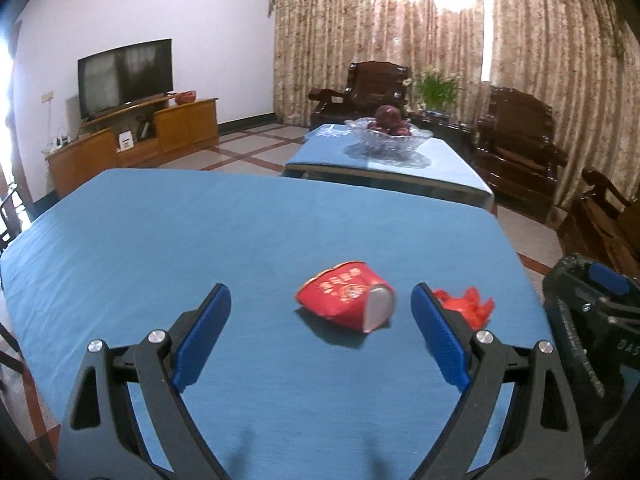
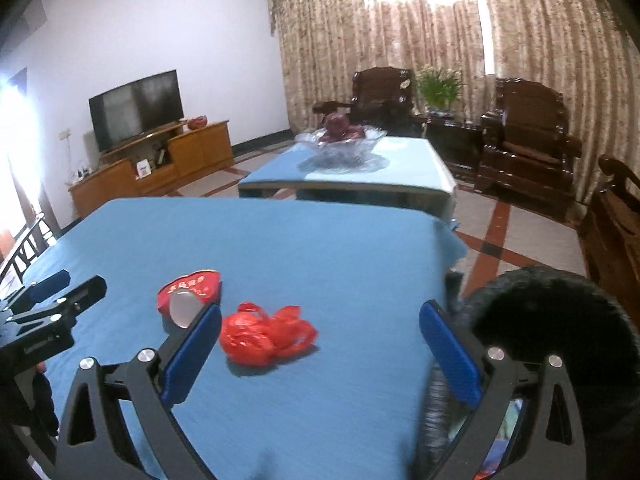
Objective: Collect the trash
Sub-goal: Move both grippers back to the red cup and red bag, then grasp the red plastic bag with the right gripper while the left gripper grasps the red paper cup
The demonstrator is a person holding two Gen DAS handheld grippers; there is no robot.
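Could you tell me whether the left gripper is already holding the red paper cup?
No, the left gripper is open, and the red paper cup lies on its side on the blue tablecloth between its fingers, untouched.

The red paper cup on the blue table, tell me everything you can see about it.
The red paper cup is crushed and lies on its side on the blue tablecloth, its pale round base turned toward the cameras. Light printed characters cover its red wall; they are too blurred to read. It looks like thin coated paper. Nothing grips it: it lies ahead of the open left claw, with the crumpled red plastic bag nearby.
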